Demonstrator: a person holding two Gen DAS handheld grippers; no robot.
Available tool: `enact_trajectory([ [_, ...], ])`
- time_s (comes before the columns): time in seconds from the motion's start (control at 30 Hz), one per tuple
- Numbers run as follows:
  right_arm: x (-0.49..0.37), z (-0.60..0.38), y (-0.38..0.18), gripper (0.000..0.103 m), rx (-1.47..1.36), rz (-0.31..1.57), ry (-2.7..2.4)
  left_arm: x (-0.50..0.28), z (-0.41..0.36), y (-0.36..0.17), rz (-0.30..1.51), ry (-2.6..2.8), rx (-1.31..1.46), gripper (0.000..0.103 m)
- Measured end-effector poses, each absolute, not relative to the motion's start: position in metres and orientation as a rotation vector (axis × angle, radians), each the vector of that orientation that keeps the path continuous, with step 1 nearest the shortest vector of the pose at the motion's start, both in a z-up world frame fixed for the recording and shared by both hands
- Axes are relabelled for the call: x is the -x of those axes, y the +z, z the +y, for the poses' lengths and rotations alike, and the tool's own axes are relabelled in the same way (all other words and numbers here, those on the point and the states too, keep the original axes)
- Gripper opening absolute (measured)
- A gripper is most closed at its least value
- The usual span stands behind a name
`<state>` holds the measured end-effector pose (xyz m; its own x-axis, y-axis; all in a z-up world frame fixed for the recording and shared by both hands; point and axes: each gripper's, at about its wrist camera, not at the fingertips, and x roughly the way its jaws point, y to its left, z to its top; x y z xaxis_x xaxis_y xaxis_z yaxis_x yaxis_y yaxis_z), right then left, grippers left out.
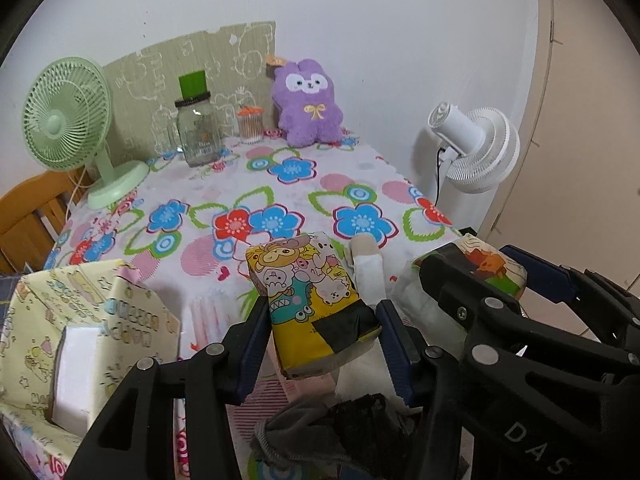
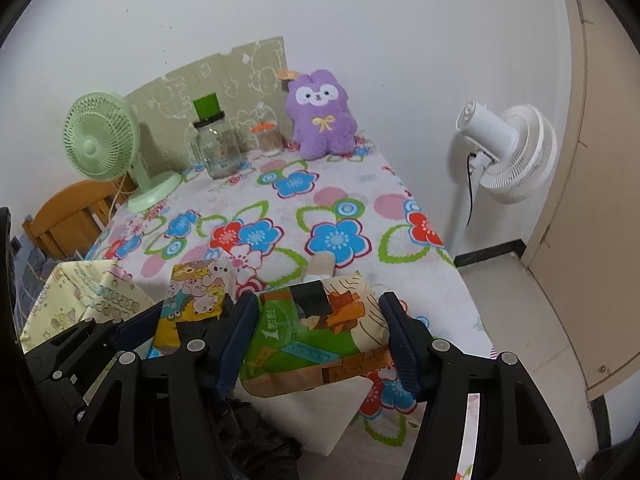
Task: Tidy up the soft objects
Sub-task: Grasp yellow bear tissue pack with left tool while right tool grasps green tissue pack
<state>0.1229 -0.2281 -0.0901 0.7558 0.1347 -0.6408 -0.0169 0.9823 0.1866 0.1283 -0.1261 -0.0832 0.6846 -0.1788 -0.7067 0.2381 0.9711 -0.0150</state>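
Two tissue packs (image 1: 316, 304) (image 2: 320, 340) point lengthwise away, each clamped in a claw (image 1: 324, 340) (image 2: 320, 344).

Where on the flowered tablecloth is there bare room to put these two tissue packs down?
The broad middle of the flowered tablecloth is bare, bordered by the glass jar and purple plush at the back and the paper roll in front. The right edge toward the white fan is free too. The near-left by the yellow box is crowded.
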Motion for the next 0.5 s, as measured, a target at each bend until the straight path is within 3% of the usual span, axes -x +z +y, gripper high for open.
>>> enact_trajectory([
  [0.23, -0.105, -0.220, -0.070, 0.064, -0.164, 0.666, 0.084, -0.112, -0.117, -0.064, 0.743, -0.235, -0.078, 0.054],
  [0.27, -0.102, -0.219, -0.066, 0.056, -0.161, 0.659, 0.084, -0.109, -0.116, -0.062, 0.739, -0.235, -0.078, 0.054],
  [0.3, -0.099, -0.218, -0.064, 0.040, -0.160, 0.653, 0.084, -0.107, -0.114, -0.059, 0.733, -0.236, -0.076, 0.054],
  [0.5, -0.091, -0.214, -0.061, 0.040, -0.187, 0.666, 0.107, -0.098, -0.109, -0.056, 0.725, -0.243, -0.080, 0.054],
])
